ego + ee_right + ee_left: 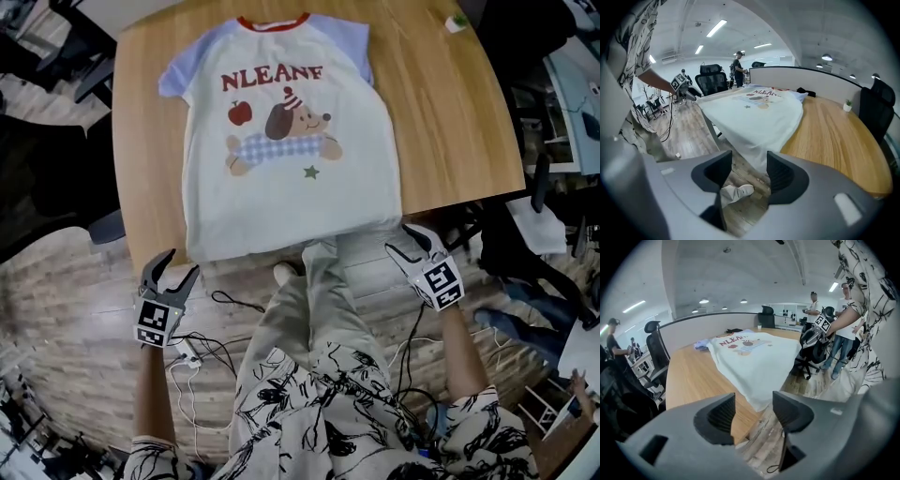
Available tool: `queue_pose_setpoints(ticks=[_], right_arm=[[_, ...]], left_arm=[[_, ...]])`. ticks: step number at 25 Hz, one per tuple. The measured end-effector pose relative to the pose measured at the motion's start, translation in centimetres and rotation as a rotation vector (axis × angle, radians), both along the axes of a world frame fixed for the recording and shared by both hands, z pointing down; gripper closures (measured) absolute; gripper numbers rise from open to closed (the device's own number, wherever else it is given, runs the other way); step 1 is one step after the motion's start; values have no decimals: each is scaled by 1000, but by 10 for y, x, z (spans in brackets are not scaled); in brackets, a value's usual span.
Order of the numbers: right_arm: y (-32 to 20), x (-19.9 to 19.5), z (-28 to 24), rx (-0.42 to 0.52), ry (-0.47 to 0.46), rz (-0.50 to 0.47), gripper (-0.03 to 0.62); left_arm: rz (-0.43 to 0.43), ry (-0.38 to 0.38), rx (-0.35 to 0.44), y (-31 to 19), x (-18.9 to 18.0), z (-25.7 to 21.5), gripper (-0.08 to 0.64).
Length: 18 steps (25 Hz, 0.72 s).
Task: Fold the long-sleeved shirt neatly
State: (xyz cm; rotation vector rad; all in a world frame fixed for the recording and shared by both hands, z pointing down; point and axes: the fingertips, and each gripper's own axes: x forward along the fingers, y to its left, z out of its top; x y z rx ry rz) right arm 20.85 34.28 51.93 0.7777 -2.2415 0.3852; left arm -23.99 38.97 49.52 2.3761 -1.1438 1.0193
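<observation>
A white shirt [291, 141] with light-blue sleeves, a red collar and a cartoon dog print lies flat on the wooden table [441, 112], its hem hanging a little over the near edge. The sleeves look tucked in at the shoulders. My left gripper [178, 267] hovers below the table edge near the hem's left corner, open and empty. My right gripper [410, 240] is open and empty by the hem's right corner. The left gripper view shows the hem corner [761, 401] just past the open jaws [753, 411]. In the right gripper view the hem [761, 159] hangs beyond the gap [749, 166].
Black office chairs [56, 56] stand around the table. Cables [202, 352] run across the wood floor by my legs. A small potted plant [457, 22] sits at the table's far right corner. Other people stand in the background [813, 305].
</observation>
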Motion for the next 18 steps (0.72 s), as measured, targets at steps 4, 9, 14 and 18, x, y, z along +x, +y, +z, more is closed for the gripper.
queue_pose_setpoints(ticks=[4,9,14,18], right_arm=[[-19,-6,-19,30,-33,27,330],[-58,-23,-64,100,-88,55,341],[-105,-45,-119,153,-174,85,357],[-158,-60,-149,191,-243,86,359]], left_arm=[[-32,32,31,-11,-1,-16,291],[-67,69,112,-46,-1,-59,291],[-113,92,221,-104,4,-124,291],[-137,66,279,-162,2,-153,291]])
